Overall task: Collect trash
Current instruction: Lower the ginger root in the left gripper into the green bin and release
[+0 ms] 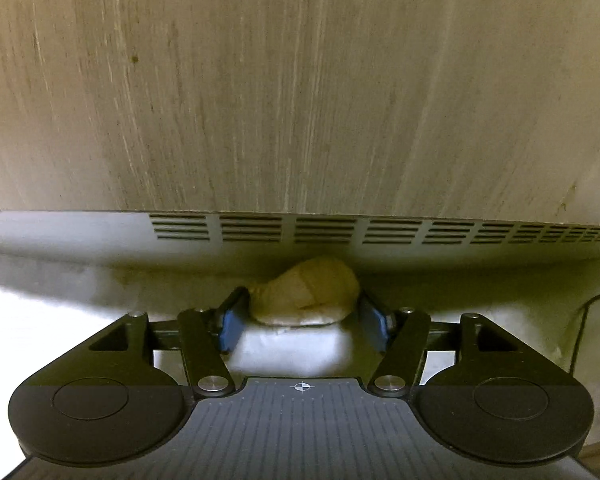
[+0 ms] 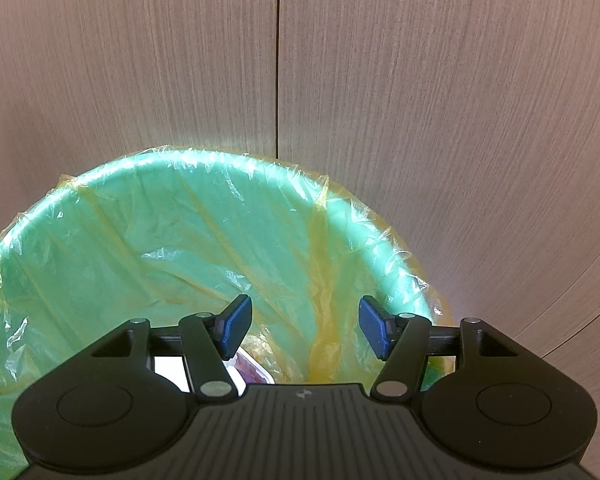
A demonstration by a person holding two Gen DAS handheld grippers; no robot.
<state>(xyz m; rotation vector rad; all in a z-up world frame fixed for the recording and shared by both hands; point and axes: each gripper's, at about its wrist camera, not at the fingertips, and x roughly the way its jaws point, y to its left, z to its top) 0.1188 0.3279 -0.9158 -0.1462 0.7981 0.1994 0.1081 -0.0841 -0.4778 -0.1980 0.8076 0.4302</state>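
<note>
In the left wrist view a crumpled tan paper wad (image 1: 306, 294) lies on a white surface, against a grey vented strip. My left gripper (image 1: 304, 318) has its blue pads on either side of the wad, touching it. In the right wrist view my right gripper (image 2: 305, 328) is open and empty, held over a green trash bin (image 2: 148, 216) lined with a clear yellowish bag. A white and pink piece of trash (image 2: 249, 372) lies at the bin's bottom, partly hidden by my left finger.
A grey strip with vent slots (image 1: 300, 230) runs along the foot of a wood-grain wall (image 1: 300, 80). A dark cable (image 1: 580, 320) hangs at the right. Behind the bin stand wood-grain cabinet doors (image 2: 420, 100) with a vertical seam.
</note>
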